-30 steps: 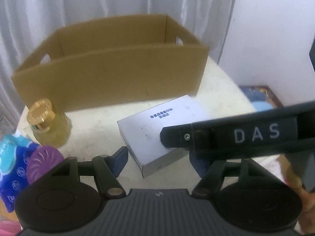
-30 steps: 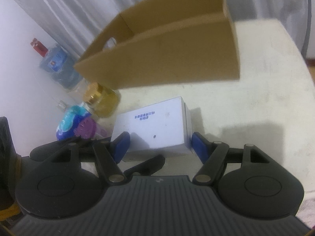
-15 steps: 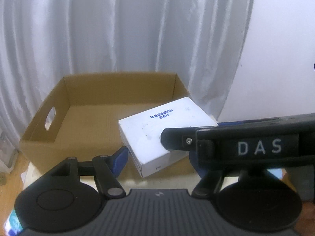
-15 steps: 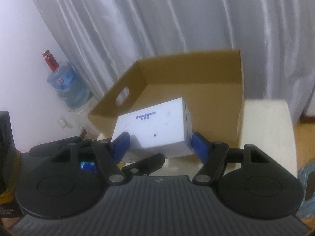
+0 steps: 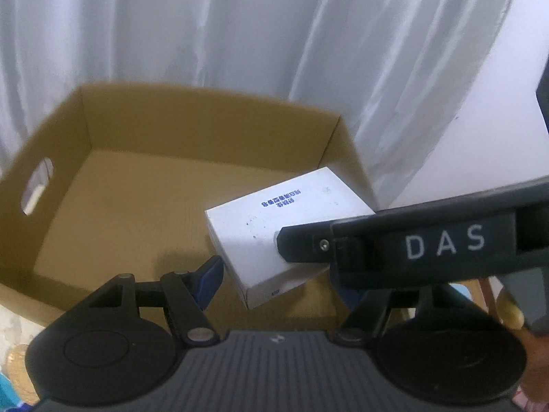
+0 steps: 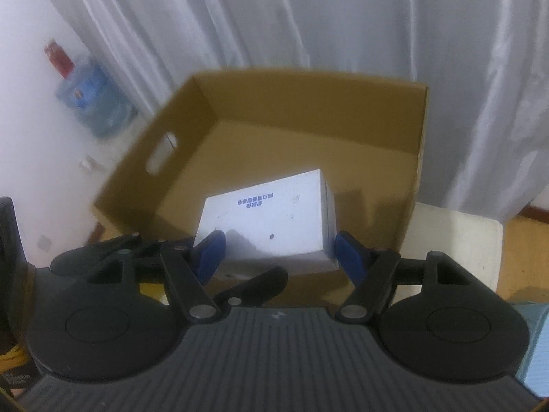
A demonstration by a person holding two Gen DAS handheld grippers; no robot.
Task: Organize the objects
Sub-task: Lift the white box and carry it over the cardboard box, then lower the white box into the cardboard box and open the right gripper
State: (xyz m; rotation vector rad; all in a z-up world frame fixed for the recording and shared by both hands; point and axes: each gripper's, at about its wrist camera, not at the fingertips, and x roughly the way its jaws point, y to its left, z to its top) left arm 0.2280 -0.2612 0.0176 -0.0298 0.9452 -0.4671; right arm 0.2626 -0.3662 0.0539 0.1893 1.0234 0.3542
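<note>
Aloft – white box [image 6: 271,226], long axis crosswise, tilted

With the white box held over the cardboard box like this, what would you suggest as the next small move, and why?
Probably lower it straight down. The white box, clamped by the right tool, hangs above the bare floor of the cardboard box, inside its walls; release once it rests.
</note>
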